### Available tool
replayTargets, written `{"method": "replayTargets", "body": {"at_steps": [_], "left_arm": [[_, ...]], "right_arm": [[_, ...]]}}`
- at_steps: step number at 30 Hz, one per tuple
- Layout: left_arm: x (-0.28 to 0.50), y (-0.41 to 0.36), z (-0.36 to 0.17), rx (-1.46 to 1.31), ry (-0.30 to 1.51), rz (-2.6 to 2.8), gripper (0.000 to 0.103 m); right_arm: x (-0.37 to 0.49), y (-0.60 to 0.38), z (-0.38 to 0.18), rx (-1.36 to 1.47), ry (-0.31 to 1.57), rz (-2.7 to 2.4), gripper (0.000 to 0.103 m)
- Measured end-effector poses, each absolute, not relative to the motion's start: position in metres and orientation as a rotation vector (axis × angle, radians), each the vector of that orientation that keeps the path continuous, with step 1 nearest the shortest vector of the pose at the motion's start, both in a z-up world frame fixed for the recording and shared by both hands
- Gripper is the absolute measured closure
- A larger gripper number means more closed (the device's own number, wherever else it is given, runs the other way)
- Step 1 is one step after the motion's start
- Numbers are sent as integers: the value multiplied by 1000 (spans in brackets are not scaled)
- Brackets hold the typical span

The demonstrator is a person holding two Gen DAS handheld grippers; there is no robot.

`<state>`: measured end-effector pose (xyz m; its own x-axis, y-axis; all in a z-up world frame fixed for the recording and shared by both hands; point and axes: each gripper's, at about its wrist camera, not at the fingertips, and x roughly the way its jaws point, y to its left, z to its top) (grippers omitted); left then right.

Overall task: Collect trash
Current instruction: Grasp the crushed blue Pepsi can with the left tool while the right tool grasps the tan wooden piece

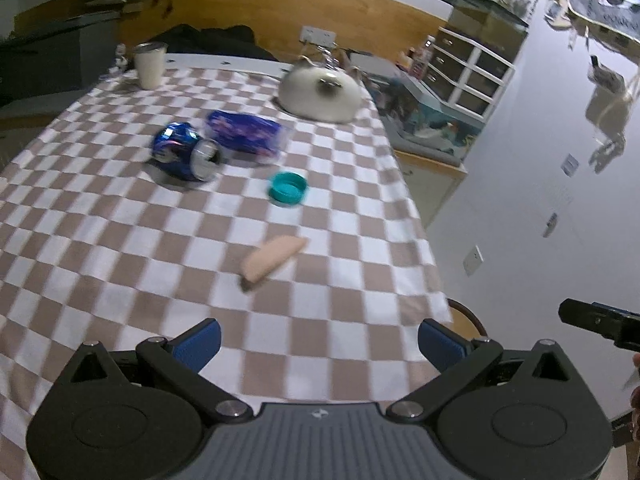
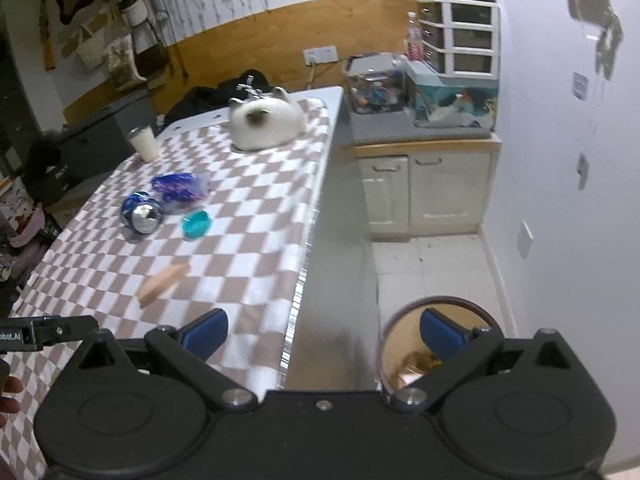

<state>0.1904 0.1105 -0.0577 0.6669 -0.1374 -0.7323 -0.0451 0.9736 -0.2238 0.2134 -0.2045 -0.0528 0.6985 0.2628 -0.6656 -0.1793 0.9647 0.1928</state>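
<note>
On the checkered tablecloth (image 1: pixel 100 240) lie a crushed blue can (image 1: pixel 185 151) (image 2: pixel 141 213), a purple wrapper (image 1: pixel 245 133) (image 2: pixel 178 187), a teal bottle cap (image 1: pixel 288 188) (image 2: pixel 196 224) and a tan, peel-like scrap (image 1: pixel 270 258) (image 2: pixel 162 278). My left gripper (image 1: pixel 318 342) hovers open over the table's near edge, short of the scrap, holding nothing. My right gripper (image 2: pixel 324 336) is open and empty, straddling the table's right edge, its right finger above a round bin (image 2: pixel 440 308) on the floor with some trash inside.
A white cat-shaped object (image 1: pixel 318 94) (image 2: pixel 266 122) and a pale cup (image 1: pixel 149 65) (image 2: pixel 143 142) stand at the table's far end. Right of the table are a low cabinet (image 2: pixel 428 188), a plastic drawer unit (image 2: pixel 460 36) and tiled floor (image 2: pixel 436 264).
</note>
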Motion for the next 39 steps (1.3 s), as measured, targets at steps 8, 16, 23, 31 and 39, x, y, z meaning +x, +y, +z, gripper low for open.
{"method": "replayTargets", "body": {"at_steps": [8, 16, 23, 31, 39], "left_arm": [[214, 170, -57, -190, 822, -63, 0], [261, 210, -59, -65, 783, -153, 0], [313, 234, -66, 27, 760, -257, 0], [368, 253, -84, 122, 780, -347, 0], [420, 268, -94, 221, 799, -423, 0]], "right_arm": [[233, -153, -52, 78, 738, 292, 0], [262, -101, -62, 20, 755, 348, 0], [286, -63, -77, -35, 780, 424, 0], [320, -13, -101, -109, 803, 591, 0], [351, 17, -130, -107, 859, 695, 0]]}}
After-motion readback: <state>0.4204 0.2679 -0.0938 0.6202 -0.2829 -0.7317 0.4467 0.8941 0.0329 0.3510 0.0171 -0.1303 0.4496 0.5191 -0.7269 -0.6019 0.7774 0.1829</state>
